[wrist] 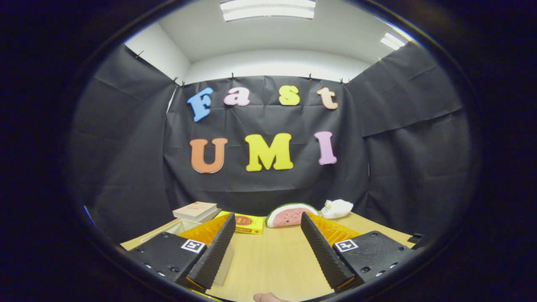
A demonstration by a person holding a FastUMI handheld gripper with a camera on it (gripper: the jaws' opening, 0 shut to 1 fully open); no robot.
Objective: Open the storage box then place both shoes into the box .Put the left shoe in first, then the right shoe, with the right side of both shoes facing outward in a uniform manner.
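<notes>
Gripper (266,251) held level above wooden table (268,260), fingers spread wide, nothing between them; likely a carry or ready pose. Pale box-like corner (180,226) just behind left finger, maybe storage box, cannot confirm. No shoes identifiable. Beyond fingers: yellow packet (248,223), watermelon-slice toy (291,214), white plush (337,208), book (196,210) at far left.

I see a light wood table (268,260). On it sits a tan book (196,210), a yellow packet (247,224) with a red mark, a watermelon slice toy (290,214), pink with dark seeds and green rind, and a white plush (337,208).
</notes>
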